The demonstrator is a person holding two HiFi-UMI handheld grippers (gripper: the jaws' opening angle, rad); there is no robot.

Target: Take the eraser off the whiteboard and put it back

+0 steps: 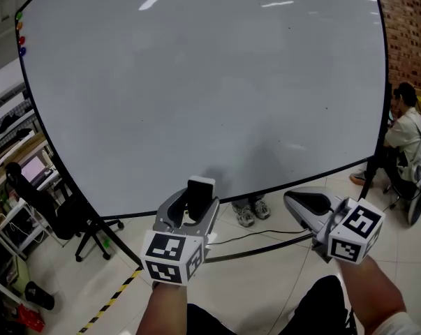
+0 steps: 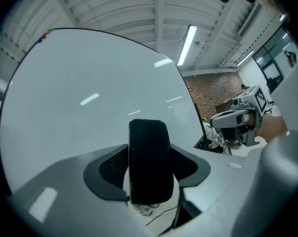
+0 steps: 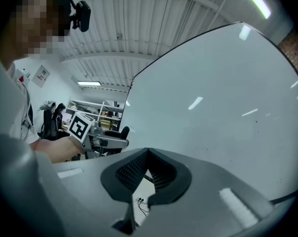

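A large whiteboard (image 1: pixel 196 82) fills the head view, wiped clean. My left gripper (image 1: pixel 194 206) holds the black-felted eraser (image 1: pixel 200 195) upright between its jaws, close to the board's lower edge. In the left gripper view the eraser (image 2: pixel 149 162) stands on end between the pads, felt side toward the camera, with the whiteboard (image 2: pixel 89 107) behind it. My right gripper (image 1: pixel 302 204) hangs to the right, below the board's lower edge, jaws shut with nothing in them. In the right gripper view its jaws (image 3: pixel 148 168) meet, and the left gripper (image 3: pixel 97 137) shows at the left.
Coloured magnets (image 1: pixel 19 35) cling to the board's top left corner. The board's stand legs (image 1: pixel 262 246) and a cable run along the floor, with a pair of shoes (image 1: pixel 250 210) behind the board. An office chair (image 1: pixel 63 218) stands at the left; a seated person (image 1: pixel 405 135) is at the right.
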